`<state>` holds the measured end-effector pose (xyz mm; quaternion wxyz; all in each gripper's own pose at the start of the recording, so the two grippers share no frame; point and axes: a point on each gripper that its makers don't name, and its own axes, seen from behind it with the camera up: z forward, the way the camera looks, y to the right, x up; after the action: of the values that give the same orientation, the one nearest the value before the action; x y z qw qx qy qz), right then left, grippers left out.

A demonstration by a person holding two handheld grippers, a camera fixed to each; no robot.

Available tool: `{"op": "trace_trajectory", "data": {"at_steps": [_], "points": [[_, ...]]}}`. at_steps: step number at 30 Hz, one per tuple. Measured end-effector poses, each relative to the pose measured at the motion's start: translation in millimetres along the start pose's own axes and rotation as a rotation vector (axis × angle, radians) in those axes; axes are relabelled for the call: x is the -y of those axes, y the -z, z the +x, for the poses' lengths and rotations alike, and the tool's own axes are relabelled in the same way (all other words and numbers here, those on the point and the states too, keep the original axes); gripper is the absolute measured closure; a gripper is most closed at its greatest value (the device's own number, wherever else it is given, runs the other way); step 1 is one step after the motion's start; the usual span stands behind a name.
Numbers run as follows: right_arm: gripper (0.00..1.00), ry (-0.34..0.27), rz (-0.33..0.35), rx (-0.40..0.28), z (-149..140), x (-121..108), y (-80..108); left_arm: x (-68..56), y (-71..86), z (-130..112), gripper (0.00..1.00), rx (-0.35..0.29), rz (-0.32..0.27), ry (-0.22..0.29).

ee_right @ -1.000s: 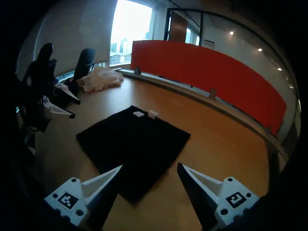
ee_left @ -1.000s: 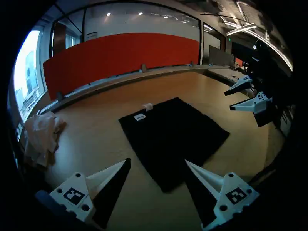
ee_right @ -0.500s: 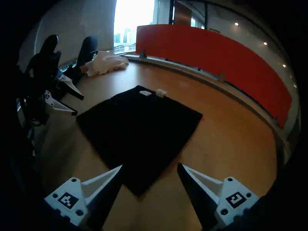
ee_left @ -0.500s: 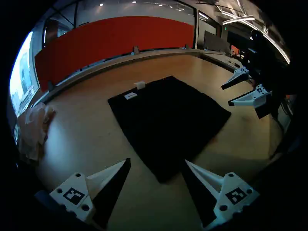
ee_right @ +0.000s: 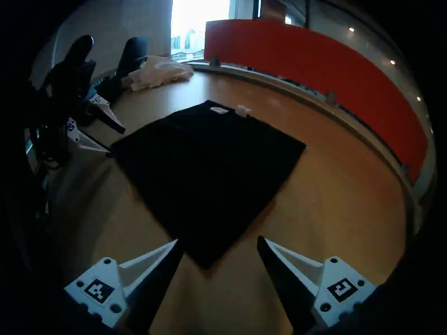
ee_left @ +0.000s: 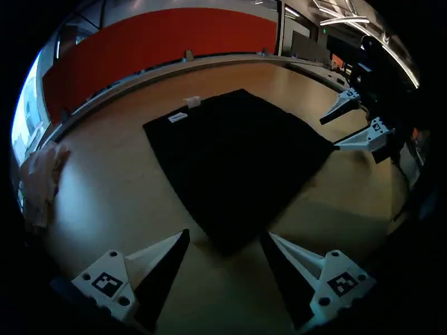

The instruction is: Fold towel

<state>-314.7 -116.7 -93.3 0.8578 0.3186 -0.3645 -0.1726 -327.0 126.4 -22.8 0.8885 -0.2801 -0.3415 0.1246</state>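
Above the flat black towel (ee_left: 234,151), left hand-held gripper (ee_left: 224,233) and right hand-held gripper (ee_right: 218,240) gape empty; we should pinch its corners low.

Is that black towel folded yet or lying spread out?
Spread out: the black towel lies flat on the wooden table, its corners out, no doubled layer visible.

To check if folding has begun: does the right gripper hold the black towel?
No, the right gripper is open, and the towel lies flat on the table with its near corner not gripped.
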Motion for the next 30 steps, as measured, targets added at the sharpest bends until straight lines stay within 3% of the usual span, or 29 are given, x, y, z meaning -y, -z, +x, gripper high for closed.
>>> {"op": "trace_trajectory", "data": {"at_steps": [11,22,25,30], "points": [[0.15,0.017,0.042,0.037,-12,4,-2.3,-4.1,-5.9,-2,0.07,0.025,-0.002,-0.025],[0.35,0.005,0.079,0.039,-12,8,-0.7,-5.0,-5.9,-2,0.10,0.043,0.004,-0.018],[0.41,0.006,0.081,0.041,-13,8,-0.8,-5.8,-5.8,-2,0.16,0.050,0.004,-0.017],[0.60,0.006,0.081,0.046,-13,7,-2.0,-6.7,-6.3,-2,0.31,0.059,0.007,-0.012]]}}
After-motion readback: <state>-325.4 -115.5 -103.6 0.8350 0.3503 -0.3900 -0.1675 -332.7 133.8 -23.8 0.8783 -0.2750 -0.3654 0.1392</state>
